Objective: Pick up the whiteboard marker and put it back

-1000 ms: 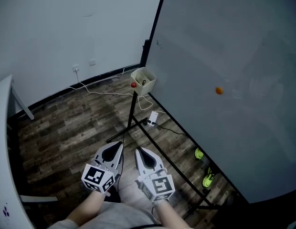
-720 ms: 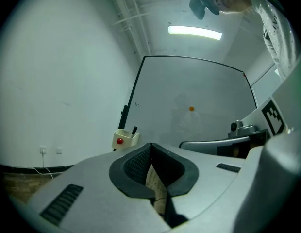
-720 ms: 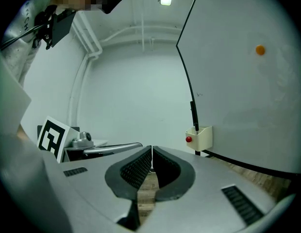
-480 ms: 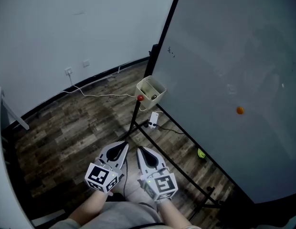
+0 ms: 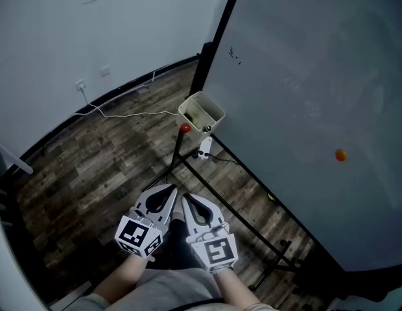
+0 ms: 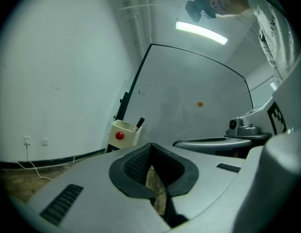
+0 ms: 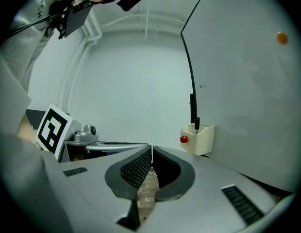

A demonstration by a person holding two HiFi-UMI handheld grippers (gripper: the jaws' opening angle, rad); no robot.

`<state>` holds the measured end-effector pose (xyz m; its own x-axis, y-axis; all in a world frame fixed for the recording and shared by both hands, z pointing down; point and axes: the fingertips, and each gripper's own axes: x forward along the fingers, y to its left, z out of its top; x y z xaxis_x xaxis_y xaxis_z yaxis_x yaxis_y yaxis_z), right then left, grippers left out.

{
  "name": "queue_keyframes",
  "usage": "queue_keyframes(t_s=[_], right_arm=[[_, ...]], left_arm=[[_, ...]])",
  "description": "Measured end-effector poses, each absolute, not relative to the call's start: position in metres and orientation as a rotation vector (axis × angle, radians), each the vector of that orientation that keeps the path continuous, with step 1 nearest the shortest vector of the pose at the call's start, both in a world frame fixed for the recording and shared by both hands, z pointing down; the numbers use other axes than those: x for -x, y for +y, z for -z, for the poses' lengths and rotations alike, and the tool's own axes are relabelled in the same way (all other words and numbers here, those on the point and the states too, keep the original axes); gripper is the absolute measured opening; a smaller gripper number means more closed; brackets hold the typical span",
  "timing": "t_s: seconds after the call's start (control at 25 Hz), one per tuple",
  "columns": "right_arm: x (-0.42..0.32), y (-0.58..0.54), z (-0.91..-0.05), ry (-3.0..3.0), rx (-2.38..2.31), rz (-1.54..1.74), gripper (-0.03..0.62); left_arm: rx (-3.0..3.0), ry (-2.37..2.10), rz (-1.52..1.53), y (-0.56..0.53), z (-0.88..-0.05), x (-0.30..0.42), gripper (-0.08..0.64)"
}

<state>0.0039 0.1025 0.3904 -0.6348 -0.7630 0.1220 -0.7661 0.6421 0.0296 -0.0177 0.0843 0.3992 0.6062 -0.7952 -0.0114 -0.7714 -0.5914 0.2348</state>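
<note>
The black whiteboard marker (image 6: 139, 123) stands in a cream box-shaped holder (image 6: 130, 135) at the smooth whiteboard's (image 5: 305, 76) edge. The left gripper (image 5: 170, 190) and right gripper (image 5: 187, 199), grey with ribbed black pads, are both clenched empty above a dark wood-plank floor (image 5: 91, 167) by a plain white wall (image 5: 71, 24).

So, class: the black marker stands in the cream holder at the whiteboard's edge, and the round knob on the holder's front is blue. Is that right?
Not quite. The round knob on the holder is red, not blue, as the right gripper view shows. The rest stands: the black marker is in the cream holder at the edge of the whiteboard.
</note>
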Motion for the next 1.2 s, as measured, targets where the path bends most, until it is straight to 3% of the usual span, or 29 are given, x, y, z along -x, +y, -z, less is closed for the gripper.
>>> queue_keyframes(t_s=[0.76,0.88,1.2], right_arm=[[-0.05,-0.071,-0.369,-2.755,-1.275,0.078,0.023],[-0.047,-0.091,-0.368,-2.773,-1.21,0.116,0.118],[-0.04,-0.115,-0.375,-2.756,-1.14,0.203,0.118]], left_arm=[[-2.64,-1.391,0.156,-0.077,-0.383,-0.007,0.015],[-2.623,-1.442,0.151,-0.099,-0.382,0.0,0.015],[-2.593,-1.5,0.148,-0.125,-0.393,0.004,0.015]])
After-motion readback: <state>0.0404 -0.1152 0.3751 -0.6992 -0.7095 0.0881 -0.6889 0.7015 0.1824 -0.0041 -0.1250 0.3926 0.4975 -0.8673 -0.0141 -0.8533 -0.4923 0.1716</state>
